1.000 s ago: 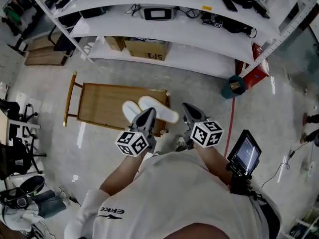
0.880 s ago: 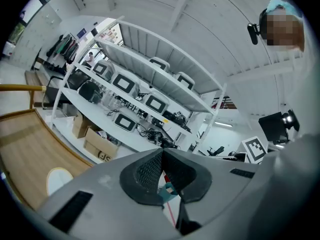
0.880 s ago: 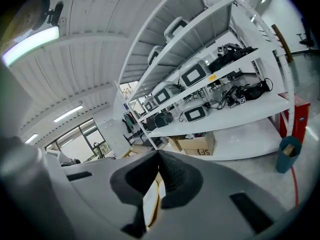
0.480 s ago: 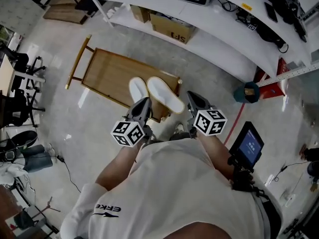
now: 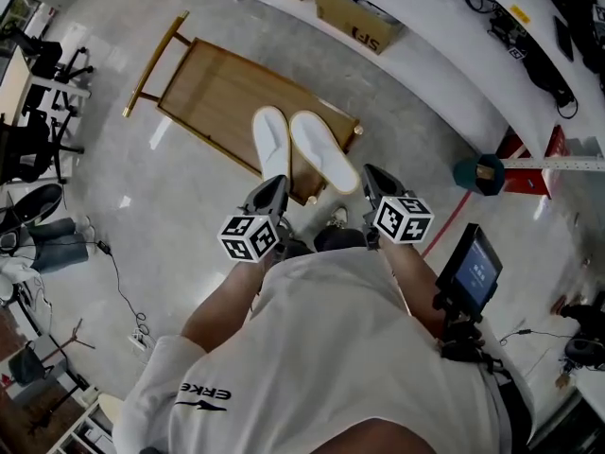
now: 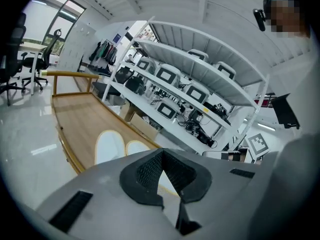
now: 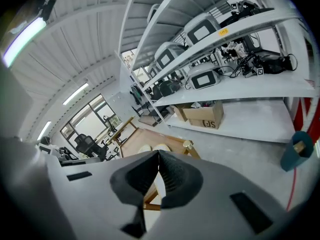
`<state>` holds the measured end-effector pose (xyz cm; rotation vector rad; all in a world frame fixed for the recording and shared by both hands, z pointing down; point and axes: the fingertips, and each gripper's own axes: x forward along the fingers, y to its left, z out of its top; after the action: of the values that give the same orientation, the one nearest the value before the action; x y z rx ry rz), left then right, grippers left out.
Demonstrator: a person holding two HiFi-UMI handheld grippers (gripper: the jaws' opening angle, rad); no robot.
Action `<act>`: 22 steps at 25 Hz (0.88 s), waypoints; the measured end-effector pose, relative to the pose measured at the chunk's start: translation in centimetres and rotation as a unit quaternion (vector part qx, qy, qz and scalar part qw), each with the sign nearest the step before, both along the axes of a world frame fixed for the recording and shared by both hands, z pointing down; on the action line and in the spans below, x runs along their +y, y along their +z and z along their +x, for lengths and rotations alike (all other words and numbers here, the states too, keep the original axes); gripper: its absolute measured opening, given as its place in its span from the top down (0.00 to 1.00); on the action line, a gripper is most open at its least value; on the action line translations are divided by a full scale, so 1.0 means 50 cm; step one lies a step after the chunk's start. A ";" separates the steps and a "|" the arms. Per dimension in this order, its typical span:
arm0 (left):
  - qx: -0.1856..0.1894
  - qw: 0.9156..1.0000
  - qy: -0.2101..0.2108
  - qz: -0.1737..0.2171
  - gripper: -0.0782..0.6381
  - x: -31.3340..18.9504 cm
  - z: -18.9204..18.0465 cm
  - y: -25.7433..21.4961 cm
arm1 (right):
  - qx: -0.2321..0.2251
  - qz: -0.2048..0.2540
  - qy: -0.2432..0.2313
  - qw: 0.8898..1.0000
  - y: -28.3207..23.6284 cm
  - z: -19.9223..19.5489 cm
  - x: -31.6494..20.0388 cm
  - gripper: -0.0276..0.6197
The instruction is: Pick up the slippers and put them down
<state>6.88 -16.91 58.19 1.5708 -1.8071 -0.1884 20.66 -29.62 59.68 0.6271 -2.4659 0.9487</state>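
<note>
Hovering near the white slippers (image 5: 319,149), which are lying side by side on the low wooden cart (image 5: 217,93), the left gripper (image 5: 269,189) and right gripper (image 5: 371,176) are showing jaws pressed together, empty. The reach seems in hand; next, the jaws need spreading around each slipper.

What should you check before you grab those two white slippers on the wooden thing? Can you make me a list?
1. Both slippers in sight: ok. The first slipper and the second slipper lie side by side on the wooden platform.
2. Left gripper empty: ok, jaws together with nothing between them.
3. Right gripper empty: ok, the same.
4. Jaws open wide enough to grab: not ok, both are shut.
5. Grippers at the slippers: not ok. In both gripper views the slippers lie ahead, beyond the jaws.
6. Nothing lying on top of the slippers: ok.
</note>
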 end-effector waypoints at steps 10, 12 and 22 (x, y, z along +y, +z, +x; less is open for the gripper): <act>0.023 0.997 -0.037 -0.071 0.89 0.062 0.007 0.132 | 0.051 -0.037 -0.036 0.997 0.124 0.010 0.042 0.95; 0.025 0.996 -0.044 -0.079 0.88 0.069 -0.002 0.155 | 0.050 -0.041 -0.038 0.997 0.141 0.004 0.042 0.95; 0.041 0.991 -0.070 -0.109 0.88 0.128 0.004 0.217 | 0.051 -0.059 -0.052 0.996 0.180 0.021 0.053 0.95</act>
<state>7.08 -10.50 69.03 1.2672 -1.8094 -0.1137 21.70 -26.99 68.68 0.4892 -2.3095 0.9878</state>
